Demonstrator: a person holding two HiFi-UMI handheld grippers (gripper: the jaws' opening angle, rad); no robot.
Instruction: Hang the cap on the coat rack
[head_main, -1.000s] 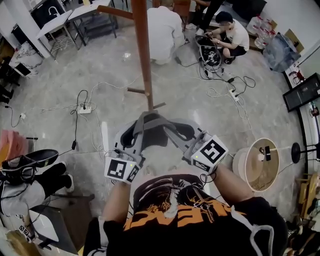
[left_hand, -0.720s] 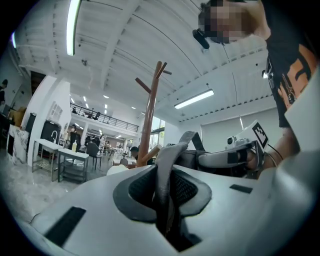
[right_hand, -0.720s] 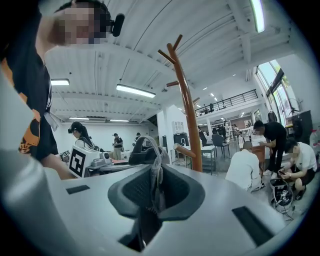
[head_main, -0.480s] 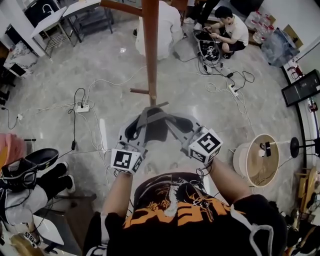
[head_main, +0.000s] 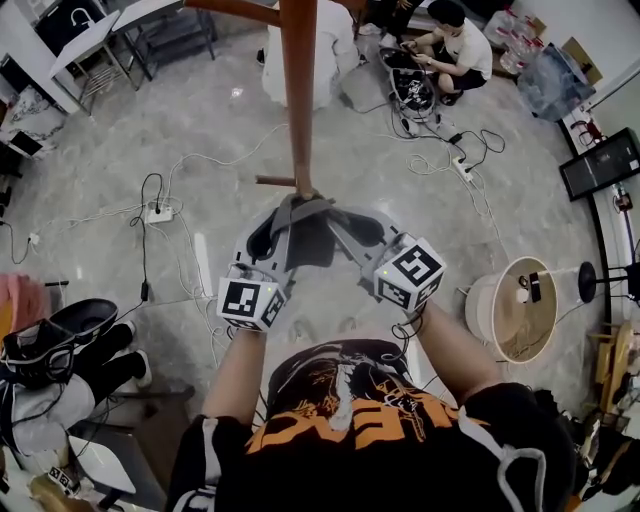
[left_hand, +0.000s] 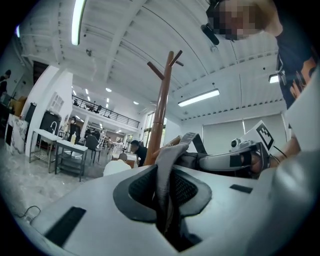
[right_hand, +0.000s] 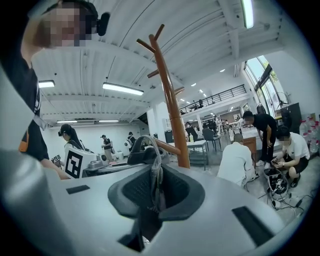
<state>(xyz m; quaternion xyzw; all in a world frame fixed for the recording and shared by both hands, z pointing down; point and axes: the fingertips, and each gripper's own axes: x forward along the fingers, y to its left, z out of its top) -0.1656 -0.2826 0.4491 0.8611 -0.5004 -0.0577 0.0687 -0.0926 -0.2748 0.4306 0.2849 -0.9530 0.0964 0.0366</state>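
A grey cap (head_main: 310, 238) is stretched between my two grippers at chest height. My left gripper (head_main: 262, 252) is shut on the cap's left edge; its fabric (left_hand: 167, 167) is pinched between the jaws. On the right edge my right gripper (head_main: 357, 243) is shut too, with a fold of cap (right_hand: 154, 177) between its pads. The brown wooden coat rack (head_main: 297, 90) rises straight ahead, its pole just beyond the cap. One short lower peg (head_main: 275, 182) sticks out left of the pole. Upper pegs (right_hand: 150, 42) branch off high above. In the right gripper view another peg (right_hand: 167, 146) lies close to the cap's strap.
Cables and a power strip (head_main: 155, 213) run over the grey floor. Two people (head_main: 455, 45) squat at the far side, near a person in white (head_main: 320, 50). A round wooden stool (head_main: 520, 320) stands right, shoes (head_main: 60, 330) lie left, tables (head_main: 90, 40) at the back left.
Both grippers have carried the cap forward toward the coat rack's pole. The cap's front edge now reaches the pole at its lower peg.
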